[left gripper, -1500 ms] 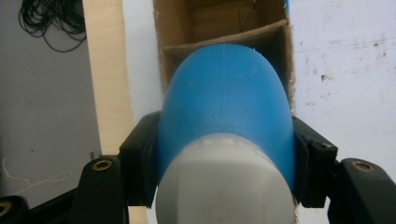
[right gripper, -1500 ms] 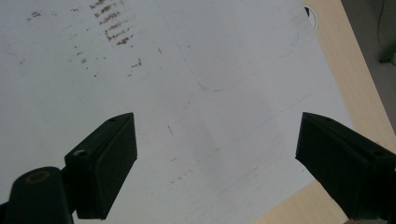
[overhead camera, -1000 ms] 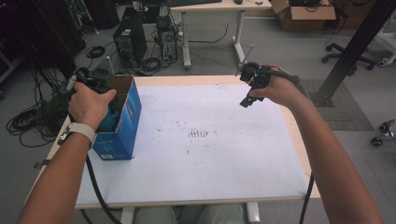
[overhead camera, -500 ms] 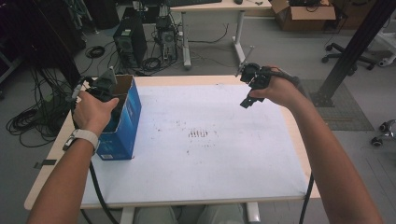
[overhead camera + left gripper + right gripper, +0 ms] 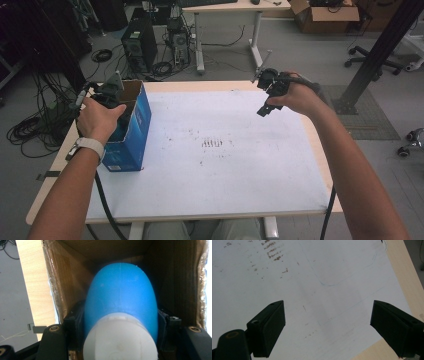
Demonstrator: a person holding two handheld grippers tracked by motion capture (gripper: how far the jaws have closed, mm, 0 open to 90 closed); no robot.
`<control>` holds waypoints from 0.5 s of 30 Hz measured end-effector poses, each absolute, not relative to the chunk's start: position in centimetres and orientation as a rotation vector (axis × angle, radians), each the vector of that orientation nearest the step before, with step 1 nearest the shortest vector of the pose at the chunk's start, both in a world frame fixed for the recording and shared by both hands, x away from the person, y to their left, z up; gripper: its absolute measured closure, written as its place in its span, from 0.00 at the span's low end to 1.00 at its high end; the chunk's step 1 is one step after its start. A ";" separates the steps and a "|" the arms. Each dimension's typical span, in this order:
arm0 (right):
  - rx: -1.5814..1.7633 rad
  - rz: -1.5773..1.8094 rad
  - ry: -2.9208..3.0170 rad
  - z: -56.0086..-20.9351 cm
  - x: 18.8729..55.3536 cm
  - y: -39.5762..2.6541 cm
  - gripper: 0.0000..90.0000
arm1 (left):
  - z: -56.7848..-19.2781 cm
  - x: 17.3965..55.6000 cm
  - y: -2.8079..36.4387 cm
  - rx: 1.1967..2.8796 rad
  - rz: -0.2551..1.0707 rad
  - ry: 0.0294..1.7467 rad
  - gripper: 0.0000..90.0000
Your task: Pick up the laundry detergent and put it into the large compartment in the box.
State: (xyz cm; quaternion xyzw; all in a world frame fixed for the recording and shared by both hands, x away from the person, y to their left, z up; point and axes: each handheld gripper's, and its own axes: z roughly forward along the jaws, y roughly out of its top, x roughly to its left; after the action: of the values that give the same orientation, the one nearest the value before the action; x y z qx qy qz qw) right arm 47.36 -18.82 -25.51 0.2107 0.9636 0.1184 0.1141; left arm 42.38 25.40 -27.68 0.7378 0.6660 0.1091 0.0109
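Left claw [image 5: 120,345] clamps a blue plastic bottle with white cap [image 5: 120,302], long axis probably pointing down into the open brown-lined blue cardboard box [image 5: 135,125]; right claw [image 5: 328,327] gapes empty.

The box [image 5: 131,131] stands at the table's [image 5: 225,190] left edge. My left gripper [image 5: 120,340] reaches down into it, its fingers around a bottle [image 5: 121,300] inside. My right gripper [image 5: 267,95] hangs over the far right corner.
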 end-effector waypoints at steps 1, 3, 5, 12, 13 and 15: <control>0.616 0.346 2.826 -25.5 47.4 -18.8 0.14 | -27.7 42.4 25.4 2.300 0.334 2.080 0.42; 0.616 0.345 2.827 -25.5 47.4 -18.8 0.14 | -27.7 42.4 25.5 2.299 0.326 2.080 0.42; 0.614 0.346 2.828 -25.6 47.4 -18.7 0.14 | -27.7 42.5 25.6 2.295 0.316 2.082 0.41; 0.616 0.344 2.828 -25.6 47.3 -18.7 0.14 | -27.7 42.5 25.7 2.288 0.302 2.079 0.39; 0.615 0.344 2.828 -25.6 47.3 -18.7 0.14 | -27.7 42.5 25.7 2.286 0.301 2.082 0.39; 0.612 0.341 2.829 -25.6 47.3 -18.7 0.14 | -27.7 42.5 25.7 2.284 0.298 2.080 0.38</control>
State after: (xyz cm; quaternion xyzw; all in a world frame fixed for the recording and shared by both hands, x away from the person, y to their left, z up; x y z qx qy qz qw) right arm 47.32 -18.66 -25.62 0.2086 0.9644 0.1163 0.1132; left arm 42.53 25.72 -27.68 0.7358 0.6701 0.0958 0.0189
